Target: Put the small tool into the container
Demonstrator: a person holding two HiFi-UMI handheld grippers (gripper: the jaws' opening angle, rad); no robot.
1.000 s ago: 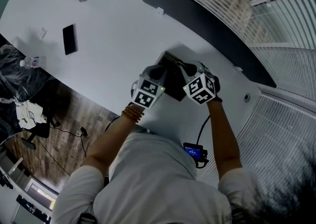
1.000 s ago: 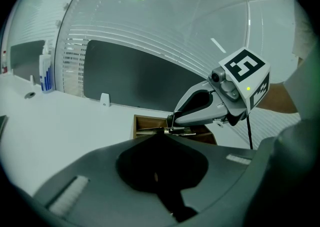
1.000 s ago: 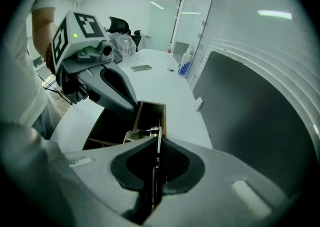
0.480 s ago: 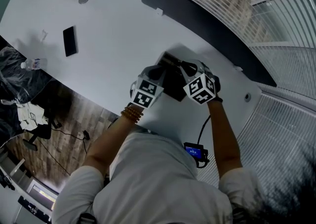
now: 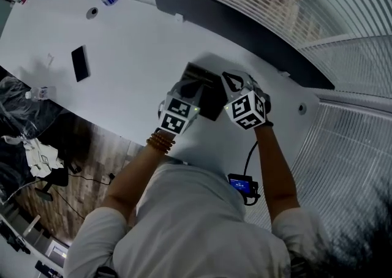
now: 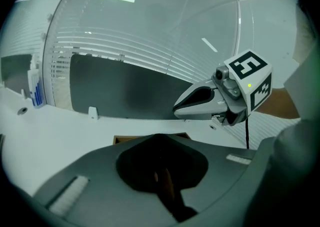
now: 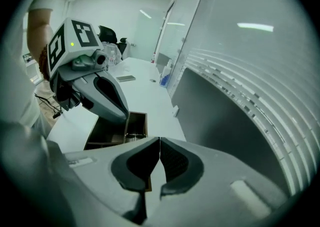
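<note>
**Spotter one:** Your right gripper (image 7: 159, 142) hangs over the far side of the white table (image 5: 122, 44), tilted down toward the container (image 7: 107, 132). Its jaws have just been closing and stand drawn together, with only a hairline slit between the pads; nothing sits in that slit; you see just tabletop and a strip of the container's brown rim through it.

**Spotter two:** Your left gripper (image 6: 161, 143) points in from the other side; in the right gripper view its tip hangs just over the container's big compartment. Its jaws are drawn narrow too; a brownish sliver shows low in the gap between the pads; you cannot tell whether that is something pinched or the brown container beneath.

**Spotter one:** The container is a dark open box with brown inner walls and a divider; from your head view it lies on the table between your two grippers, under both tips; no view shows either gripper touching it.

**Spotter two:** For the small tool (image 7: 133, 135), look in the right gripper view, in the narrow compartment on the side toward the dark panel (image 5: 245, 32). Something small and pale lies on the floor there; it is too small to name for certain; it sits below and just ahead of your right tips, apart from them, and just beside the left gripper's finger.

**Spotter one:** A dark phone (image 5: 79, 62) lies on the same table off to your left, well apart from the container.
</note>
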